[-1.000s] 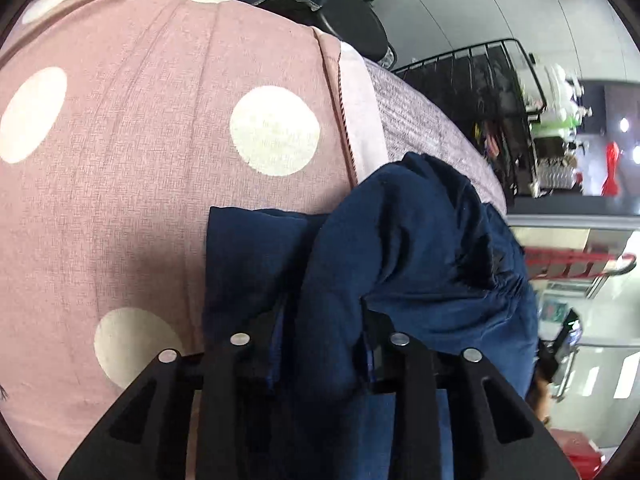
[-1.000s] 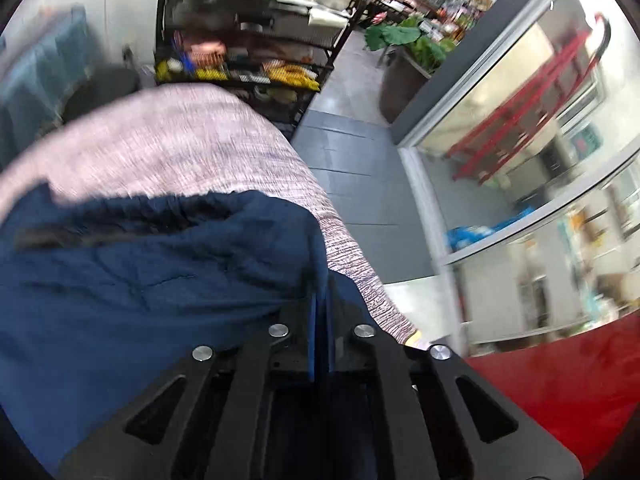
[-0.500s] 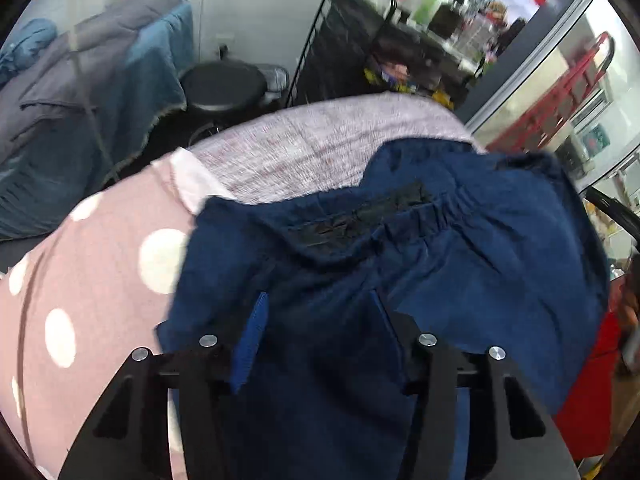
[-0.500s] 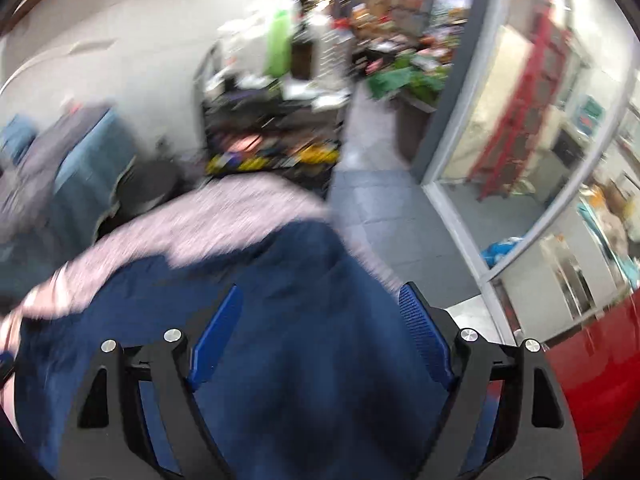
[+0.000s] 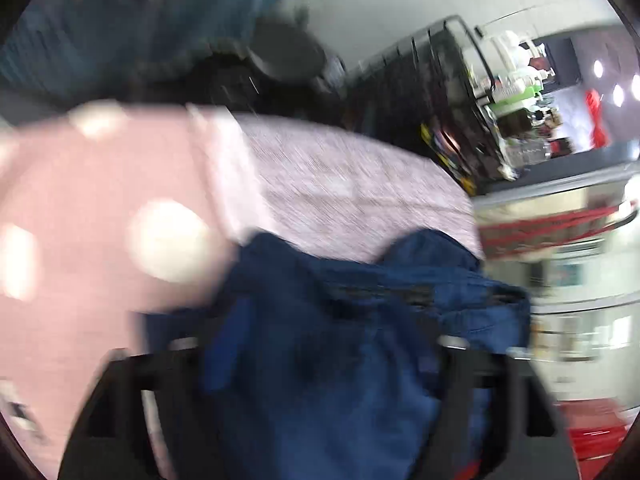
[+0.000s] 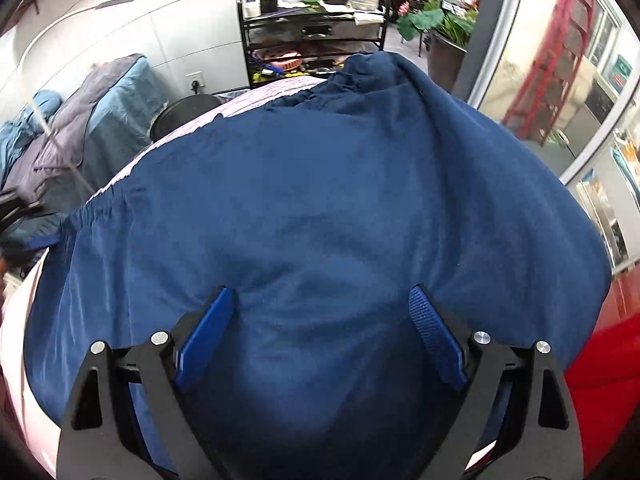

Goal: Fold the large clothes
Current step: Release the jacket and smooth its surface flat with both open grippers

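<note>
The right claw (image 6: 320,336) stands wide, its blue pads (image 6: 436,336) apart with nothing pinched; its jaws have just been opening, and the garment (image 6: 320,200) lies under and between them, not gripped. The left claw (image 5: 320,360) is blurred, but its fingers also show spread wide over the same navy cloth (image 5: 340,340); its jaws too have just been opening, and I cannot see any pad pressing on the cloth.

The garment is a navy piece with a gathered, elastic-looking band (image 6: 100,212) along its far edge. It lies heaped and partly doubled over on the worktop, on a grey-pink cover (image 5: 352,184) beside a pink dotted cloth (image 5: 80,240). Its right side seems to droop over the worktop's edge.

Judging by the soft folds and creases, the fabric is light, limp and a little slick; it will sag and slide rather than hold a shape, so it likely needs two grips well apart and kept taut. The best holds look to be the corners of the gathered band, where the cloth is thicker, or the outer edges of the fold.

Beyond stand a black stool (image 6: 184,112), a wire rack (image 6: 312,28) with bottles, and a blue-grey quilt (image 6: 80,120) at the wall.
</note>
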